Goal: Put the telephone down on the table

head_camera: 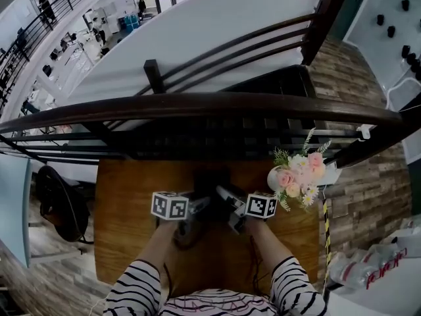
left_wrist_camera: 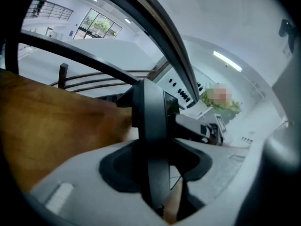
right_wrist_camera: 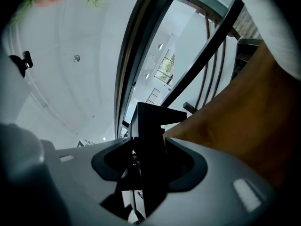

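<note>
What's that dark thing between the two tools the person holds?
A black telephone, in the head view; the left gripper and right gripper each grip it, as their own views show.

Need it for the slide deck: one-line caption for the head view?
Left gripper and right gripper clamp a dark telephone at the wooden table, beside pink flowers.

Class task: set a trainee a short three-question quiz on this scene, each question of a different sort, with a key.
1. True or false: the left gripper is empty.
2. The flowers stand on the table's: A) left side, B) right side, C) middle.
3. Fill in: the right gripper is shut on the black ____.
Key: 1 false, it grips the telephone. 2 B. 3 telephone.
</note>
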Demonstrator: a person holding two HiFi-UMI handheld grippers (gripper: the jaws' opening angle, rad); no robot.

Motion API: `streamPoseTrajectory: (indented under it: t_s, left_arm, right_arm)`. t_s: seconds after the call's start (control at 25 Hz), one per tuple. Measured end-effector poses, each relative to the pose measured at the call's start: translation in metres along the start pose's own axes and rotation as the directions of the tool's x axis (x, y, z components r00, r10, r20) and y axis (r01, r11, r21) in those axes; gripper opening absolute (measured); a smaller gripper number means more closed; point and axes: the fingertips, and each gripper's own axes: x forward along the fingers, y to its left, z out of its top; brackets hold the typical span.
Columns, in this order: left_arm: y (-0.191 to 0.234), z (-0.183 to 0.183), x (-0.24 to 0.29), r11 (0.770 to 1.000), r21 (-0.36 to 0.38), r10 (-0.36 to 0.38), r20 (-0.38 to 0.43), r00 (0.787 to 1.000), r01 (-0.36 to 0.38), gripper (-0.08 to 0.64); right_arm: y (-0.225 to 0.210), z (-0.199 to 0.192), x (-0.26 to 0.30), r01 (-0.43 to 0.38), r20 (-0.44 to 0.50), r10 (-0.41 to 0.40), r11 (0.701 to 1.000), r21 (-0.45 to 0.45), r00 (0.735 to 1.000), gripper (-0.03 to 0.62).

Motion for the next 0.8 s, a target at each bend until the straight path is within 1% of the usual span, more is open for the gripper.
streamPoseTrajectory:
  t_s: [0.12, 0.36, 0.56, 0.8]
  left_arm:
    - [0.007, 0.005, 0.006, 1.0, 0.0, 0.008, -0.005, 1.0, -0.008, 0.196]
    - [0.017, 0.008, 0.016, 1.0, -0.008, 0.014, -0.019, 1.0, -0.014, 0.196]
    - [0.023, 0.009, 0.021, 1.0, -0.024, 0.014, -0.034, 0.999, -0.015, 0.196]
    - [0.029, 0.01, 0.024, 0.999, -0.033, 0.015, -0.038, 0.999, -0.017, 0.196]
  right_arm:
    - [-0.005, 0.005, 0.005, -0.009, 0.004, 0.009, 1.0, 0.001, 1.0, 0.215]
    - [-0.02, 0.009, 0.009, 0.001, 0.011, -0.001, 1.0, 0.025, 1.0, 0.215]
    - [-0.03, 0.01, 0.012, 0.043, 0.002, -0.044, 0.997, 0.06, 0.999, 0.216]
    - [-0.037, 0.011, 0.016, 0.063, -0.01, -0.063, 0.997, 0.055, 0.998, 0.221]
